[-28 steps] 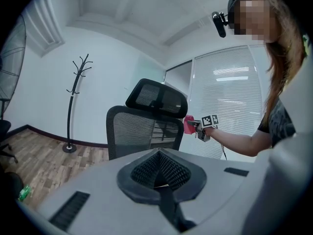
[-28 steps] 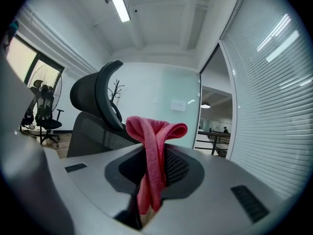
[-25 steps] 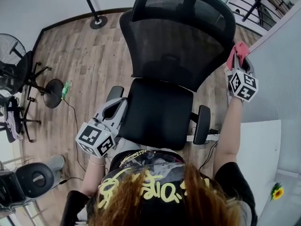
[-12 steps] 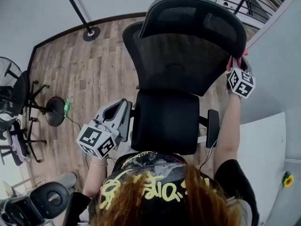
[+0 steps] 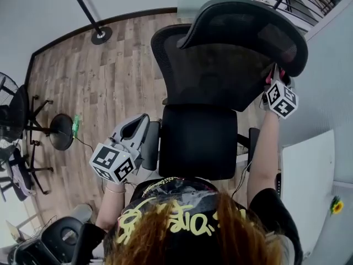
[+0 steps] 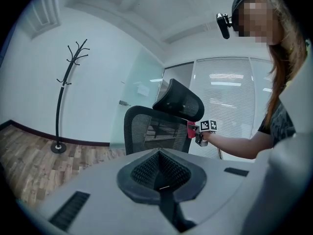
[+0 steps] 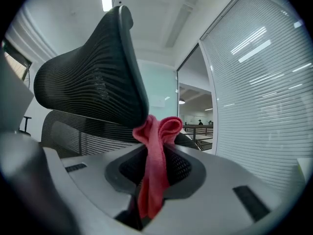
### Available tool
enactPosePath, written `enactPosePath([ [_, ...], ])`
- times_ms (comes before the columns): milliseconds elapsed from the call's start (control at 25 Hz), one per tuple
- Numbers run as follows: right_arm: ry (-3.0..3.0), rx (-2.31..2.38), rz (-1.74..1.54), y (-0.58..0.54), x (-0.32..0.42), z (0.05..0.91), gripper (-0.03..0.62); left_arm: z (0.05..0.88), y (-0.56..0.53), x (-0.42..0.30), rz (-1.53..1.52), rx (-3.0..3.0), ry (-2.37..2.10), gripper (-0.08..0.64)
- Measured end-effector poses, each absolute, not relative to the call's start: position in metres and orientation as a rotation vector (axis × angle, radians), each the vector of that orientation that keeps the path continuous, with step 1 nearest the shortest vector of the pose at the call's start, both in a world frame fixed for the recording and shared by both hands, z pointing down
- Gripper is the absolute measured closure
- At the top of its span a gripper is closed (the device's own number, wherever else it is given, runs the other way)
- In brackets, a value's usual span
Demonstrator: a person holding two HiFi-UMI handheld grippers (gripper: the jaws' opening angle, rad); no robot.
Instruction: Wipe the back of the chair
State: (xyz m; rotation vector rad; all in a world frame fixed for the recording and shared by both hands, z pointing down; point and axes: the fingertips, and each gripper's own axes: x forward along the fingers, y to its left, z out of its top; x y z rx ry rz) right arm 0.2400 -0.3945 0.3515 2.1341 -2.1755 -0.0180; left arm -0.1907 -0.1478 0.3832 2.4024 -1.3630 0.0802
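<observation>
1. Head view: a black mesh chair with a curved headrest stands on a wood-plank floor. The right gripper holds a red cloth at the backrest's right edge.
2. Left gripper view: the left gripper, jaws together and empty, is well apart from the chair. A coat stand stands far left.
3. Right gripper view: the jaws clamp the soft, folded cloth, and its top touches the headrest's ribbed rim.

Black mesh chair, red cloth against headrest

Left claw, jaws together and empty, faces the mesh chair.
</observation>
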Motion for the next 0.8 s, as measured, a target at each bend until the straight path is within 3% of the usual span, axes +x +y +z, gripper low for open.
enactPosePath([
  [800, -2.275, 2.191, 0.049, -0.397, 0.147, 0.356, 0.52, 0.389, -0.179, -0.228, 0.124, 2.453, -1.25, 0.571],
])
